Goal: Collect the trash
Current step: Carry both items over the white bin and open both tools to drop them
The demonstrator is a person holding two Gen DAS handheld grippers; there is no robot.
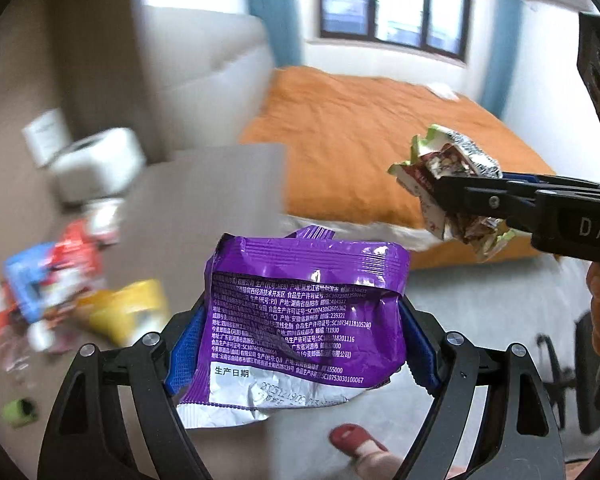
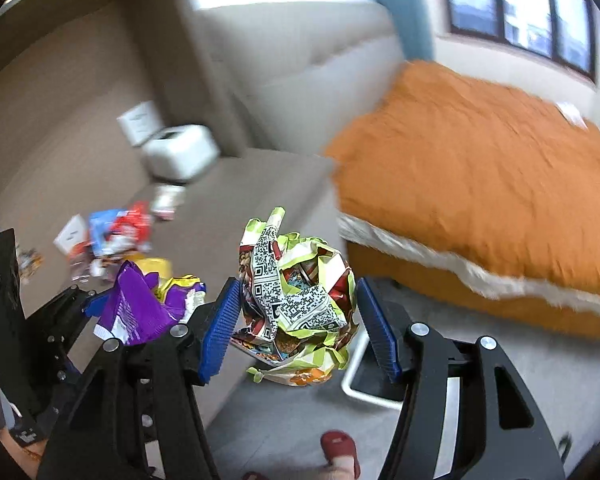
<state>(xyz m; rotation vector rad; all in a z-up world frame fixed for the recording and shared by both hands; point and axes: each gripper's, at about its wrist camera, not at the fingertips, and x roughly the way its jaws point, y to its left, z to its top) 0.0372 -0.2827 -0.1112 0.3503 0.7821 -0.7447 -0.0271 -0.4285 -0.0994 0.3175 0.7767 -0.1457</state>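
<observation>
My left gripper [image 1: 300, 344] is shut on a purple snack wrapper [image 1: 300, 312] with white print, held in the air. My right gripper [image 2: 298, 320] is shut on a crumpled green and white wrapper [image 2: 300, 300] with QR codes. In the left wrist view the right gripper [image 1: 460, 196] shows at the right with that crumpled wrapper [image 1: 444, 164]. In the right wrist view the left gripper [image 2: 100, 304] shows at the left with the purple wrapper [image 2: 134, 308]. More wrappers, red, blue and yellow, lie in a pile on the beige tabletop [image 1: 60, 288] [image 2: 116, 232].
A white box-shaped device [image 1: 100, 160] [image 2: 180, 154] stands at the back of the beige tabletop [image 2: 240, 200]. A bed with an orange cover [image 1: 380, 140] [image 2: 480, 184] is to the right. A foot in a red slipper [image 1: 352, 438] [image 2: 338, 450] is on the grey floor below.
</observation>
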